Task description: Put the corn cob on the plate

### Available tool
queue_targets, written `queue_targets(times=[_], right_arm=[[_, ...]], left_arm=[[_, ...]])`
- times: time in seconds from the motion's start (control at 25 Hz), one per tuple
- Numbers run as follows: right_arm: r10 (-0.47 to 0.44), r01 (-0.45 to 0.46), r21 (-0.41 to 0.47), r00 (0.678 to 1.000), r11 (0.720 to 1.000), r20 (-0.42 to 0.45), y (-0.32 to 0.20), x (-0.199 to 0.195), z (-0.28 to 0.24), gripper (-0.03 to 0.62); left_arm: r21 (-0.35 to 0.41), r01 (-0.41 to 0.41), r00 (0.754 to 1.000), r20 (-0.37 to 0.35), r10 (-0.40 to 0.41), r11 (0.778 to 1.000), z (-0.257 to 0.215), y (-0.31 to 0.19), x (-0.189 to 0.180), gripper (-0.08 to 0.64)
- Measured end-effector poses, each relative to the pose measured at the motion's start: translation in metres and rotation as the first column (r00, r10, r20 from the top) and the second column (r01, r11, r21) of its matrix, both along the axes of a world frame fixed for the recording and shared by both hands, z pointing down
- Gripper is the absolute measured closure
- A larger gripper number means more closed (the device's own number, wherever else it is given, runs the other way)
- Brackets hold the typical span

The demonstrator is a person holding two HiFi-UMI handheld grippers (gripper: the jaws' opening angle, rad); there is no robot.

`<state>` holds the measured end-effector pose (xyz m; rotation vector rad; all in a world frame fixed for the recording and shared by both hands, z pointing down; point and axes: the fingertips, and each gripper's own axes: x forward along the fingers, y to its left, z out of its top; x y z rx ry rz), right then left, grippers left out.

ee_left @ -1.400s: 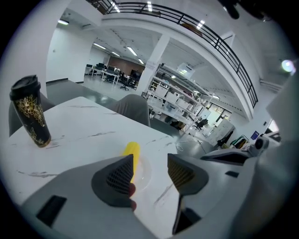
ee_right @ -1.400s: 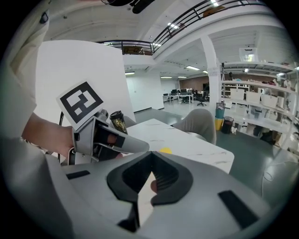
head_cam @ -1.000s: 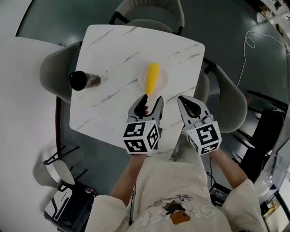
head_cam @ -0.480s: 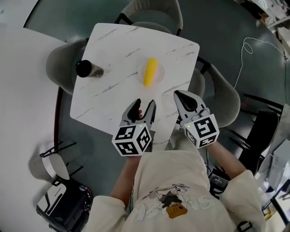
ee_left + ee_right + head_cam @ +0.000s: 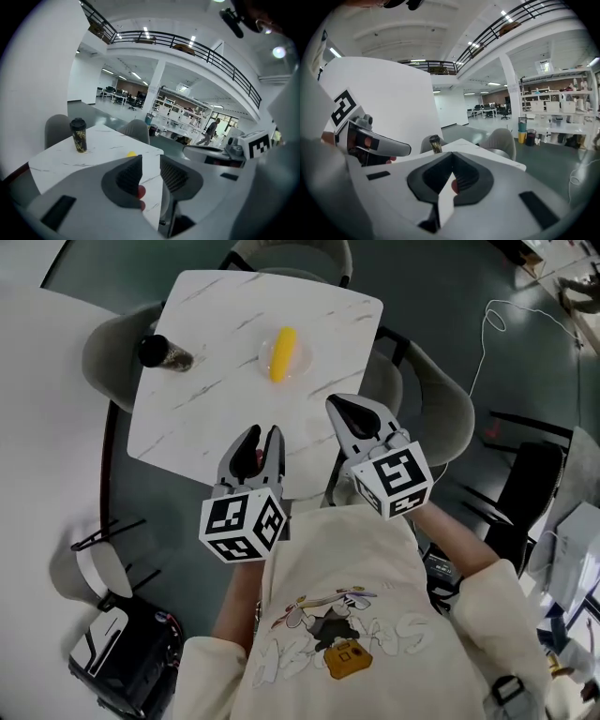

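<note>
The yellow corn cob (image 5: 281, 353) lies on a small pale plate (image 5: 305, 358) toward the far side of the white marble table (image 5: 216, 409). In the left gripper view the corn cob (image 5: 131, 153) peeks out just beyond the jaws. Both grippers hover off the table's near edge, well short of the plate. My left gripper (image 5: 262, 434) (image 5: 150, 160) has a narrow gap with nothing in it, and its jaws are closing. My right gripper (image 5: 340, 405) (image 5: 452, 155) is shut and empty, its tips meeting.
A dark patterned cup (image 5: 155, 351) (image 5: 78, 135) (image 5: 435, 143) stands at the table's left corner. Grey chairs (image 5: 427, 399) ring the table. A large white round table (image 5: 37, 427) is on the left. A cable (image 5: 497, 320) lies on the floor to the right.
Both grippers have drawn back from the plate toward the person and risen off the table. The left jaws have narrowed from wide open. The corn stays on the plate.
</note>
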<state>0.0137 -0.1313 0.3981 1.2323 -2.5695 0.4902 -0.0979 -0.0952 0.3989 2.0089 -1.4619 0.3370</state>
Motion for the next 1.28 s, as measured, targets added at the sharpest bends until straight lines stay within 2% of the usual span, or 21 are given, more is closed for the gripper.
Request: queue_targets(times=[0.16, 0.32, 0.52, 0.76, 1.0, 1.12, 1.28], right_arm=[[-0.037, 0.037, 0.003, 0.999, 0.999, 0.026, 0.024, -0.004, -0.011, 0.589], [-0.067, 0.067, -0.002, 0.997, 0.998, 0.028, 0.05, -0.003, -0.016, 0.589], [-0.112, 0.111, 0.034, 0.993, 0.993, 0.034, 0.083, -0.007, -0.028, 0.589], [-0.03, 0.027, 0.044, 0.997, 0.999, 0.075, 0.098, 0.017, -0.04, 0.589], [0.143, -0.145, 0.013, 0.986, 0.989, 0.086, 0.113, 0.037, -0.042, 0.589], [0.177, -0.175, -0.02, 0.981, 0.984, 0.084, 0.119, 0.028, -0.037, 0.589], [0.161, -0.161, -0.016, 0.985, 0.987, 0.058, 0.134, 0.011, -0.039, 0.589]], left_arm=[[0.055, 0.063, 0.997, 0.03, -0.065, 0.996, -0.014, 0.03, 0.001, 0.549], [0.052, 0.068, 0.998, 0.011, -0.069, 0.996, -0.014, 0.057, 0.015, 0.554], [0.053, 0.045, 0.999, 0.011, -0.046, 0.998, -0.016, 0.089, 0.033, 0.554], [0.074, 0.019, 0.999, 0.034, -0.021, 0.997, -0.024, 0.105, 0.04, 0.554], [0.091, -0.076, 0.996, 0.052, 0.071, 0.993, -0.036, 0.103, 0.046, 0.554], [0.08, -0.136, 0.99, 0.053, 0.132, 0.987, -0.038, 0.102, 0.044, 0.554], [0.082, -0.179, 0.983, 0.044, 0.176, 0.98, -0.039, 0.109, 0.04, 0.554]])
